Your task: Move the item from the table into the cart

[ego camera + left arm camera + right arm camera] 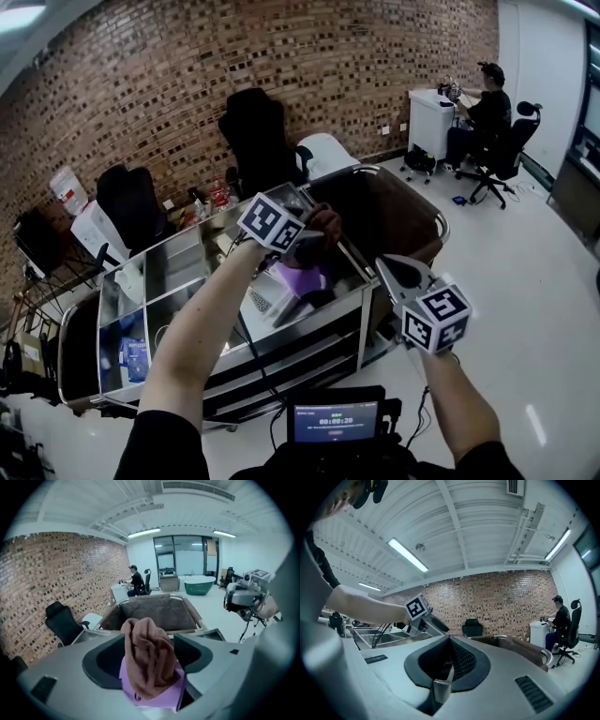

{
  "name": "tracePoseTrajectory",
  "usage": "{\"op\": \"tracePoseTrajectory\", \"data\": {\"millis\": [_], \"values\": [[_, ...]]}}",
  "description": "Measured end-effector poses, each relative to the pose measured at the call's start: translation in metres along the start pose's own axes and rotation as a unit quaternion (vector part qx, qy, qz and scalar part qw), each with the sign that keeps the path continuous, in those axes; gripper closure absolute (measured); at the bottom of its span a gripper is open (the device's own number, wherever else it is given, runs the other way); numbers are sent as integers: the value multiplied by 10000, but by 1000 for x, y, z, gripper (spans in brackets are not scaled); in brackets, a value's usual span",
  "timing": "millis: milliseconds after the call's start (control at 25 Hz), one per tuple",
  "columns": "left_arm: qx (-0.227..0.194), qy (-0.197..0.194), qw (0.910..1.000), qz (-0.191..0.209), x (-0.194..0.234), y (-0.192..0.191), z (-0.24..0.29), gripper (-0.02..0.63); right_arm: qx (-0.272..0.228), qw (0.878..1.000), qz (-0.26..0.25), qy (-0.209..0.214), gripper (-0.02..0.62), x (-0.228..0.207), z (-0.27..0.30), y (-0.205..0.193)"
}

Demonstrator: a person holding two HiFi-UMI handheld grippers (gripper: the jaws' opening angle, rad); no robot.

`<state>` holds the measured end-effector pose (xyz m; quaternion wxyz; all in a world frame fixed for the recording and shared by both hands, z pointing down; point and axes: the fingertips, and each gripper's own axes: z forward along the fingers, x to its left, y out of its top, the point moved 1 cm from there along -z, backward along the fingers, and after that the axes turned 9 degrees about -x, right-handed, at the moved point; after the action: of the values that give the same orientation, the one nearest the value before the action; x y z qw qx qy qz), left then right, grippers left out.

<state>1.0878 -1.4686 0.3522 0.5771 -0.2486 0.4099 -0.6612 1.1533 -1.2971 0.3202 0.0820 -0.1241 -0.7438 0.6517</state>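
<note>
Left hand-held gripper (150, 638): jaws spread wide and angled down into the cart (314, 323); they clamp nothing.
Cloth (149, 660): brown and bunched, standing up between the spread jaws. The left jaw is clear of it; I cannot tell whether the right jaw is just beside it or brushing it.
Cloth's place: inside the cart, heaped on a purple item (161, 698) in the steel compartment next to the cart's brown bin (161, 611).
Right hand-held gripper (449, 665): jaws pressed together and empty, held level off the cart's right end, well apart from the cloth.
Stage: the drop looks made, and pulling the left hand clear is probably what remains.
Risk, snag: a fold caught on the right jaw's pad would ride up with the hand and come back out of the cart.
Risk, slump: the cloth sits high on the purple item, so a nudge from either jaw could tip it over the compartment's edge.
</note>
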Motion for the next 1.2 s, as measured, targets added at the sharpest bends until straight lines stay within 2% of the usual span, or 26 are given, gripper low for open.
{"op": "tracePoseTrajectory", "data": {"millis": [200, 320, 360, 400, 440, 520, 560, 680, 800, 960, 1080, 1200], "values": [[-729, 322, 9967, -144, -4, 7, -51, 279, -42, 9999, -11, 91, 621, 19, 3, 11], [-1538, 537, 9864, -219, -14, 11, -97, 300, -77, 9998, -27, 183, 621, 36, 8, 14], [-1931, 560, 9793, -240, -20, 12, -115, 325, -83, 9997, -21, 210, 621, 41, 10, 14], [-2381, 544, 9693, -289, -29, 14, -132, 392, -91, 9997, -9, 226, 621, 45, 10, 14], [-2832, 497, 9570, -390, -39, 13, -149, 495, -109, 9997, 6, 232, 621, 49, 8, 14], [-3439, 401, 9358, -659, -58, 5, -175, 537, -197, 9995, 12, 243, 621, 56, 5, 17], [-3567, 405, 9303, -754, -66, -2, -186, 554, -250, 9994, 4, 256, 621, 60, 5, 20], [-3704, 447, 9235, -890, -89, -21, -210, 583, -370, 9989, 13, 302, 621, 68, 4, 27], [-3715, 546, 9222, -929, -108, -31, -225, 609, -401, 9986, -1, 347, 621, 75, 3, 27], [-3876, 384, 9172, -840, -131, -41, -241, 611, -430, 9983, 51, 390, 621, 87, 5, 17], [-3803, 279, 9232, -487, -144, -58, -241, 611, -453, 9979, 79, 465, 621, 95, 3, 10], [-3764, 253, 9246, -537, -150, -75, -239, 612, -434, 9975, 101, 548, 621, 103, 1, 3]]}}
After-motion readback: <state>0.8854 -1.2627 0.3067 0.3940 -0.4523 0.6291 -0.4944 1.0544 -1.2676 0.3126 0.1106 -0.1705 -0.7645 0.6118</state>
